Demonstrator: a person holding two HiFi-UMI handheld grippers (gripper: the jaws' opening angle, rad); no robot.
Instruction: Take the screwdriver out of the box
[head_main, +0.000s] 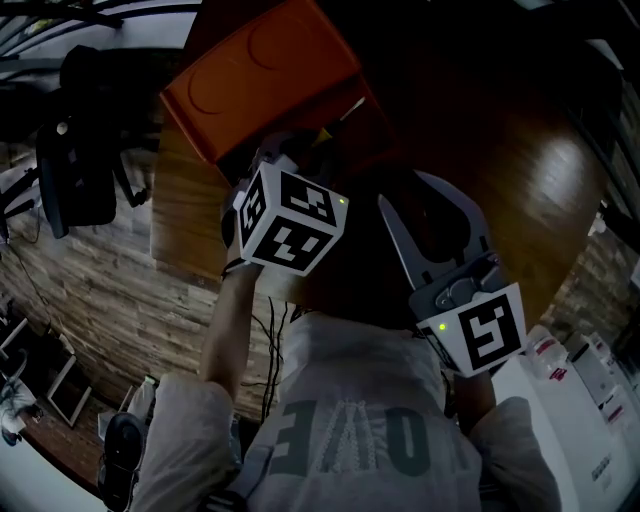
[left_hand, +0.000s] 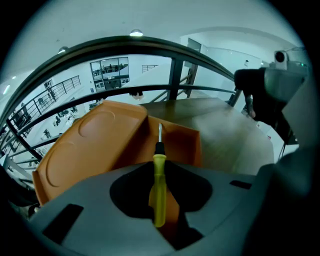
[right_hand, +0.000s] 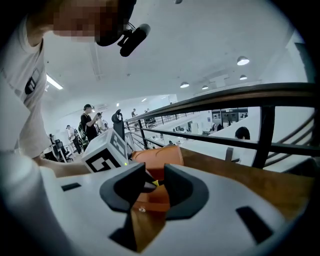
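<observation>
The orange box stands open on the round wooden table, its lid tipped back to the left. My left gripper is shut on the yellow handle of the screwdriver. The metal tip points away from me, over the box's inner wall. In the head view the left gripper reaches into the box mouth, its fingertips hidden behind its marker cube. My right gripper hovers over the table to the right of the box, open and holding nothing. In its own view the right gripper faces the box.
A black railing runs along the far side of the table. A dark office chair stands on the wood floor at the left. A white surface with small packets lies at the lower right. People stand in the distance.
</observation>
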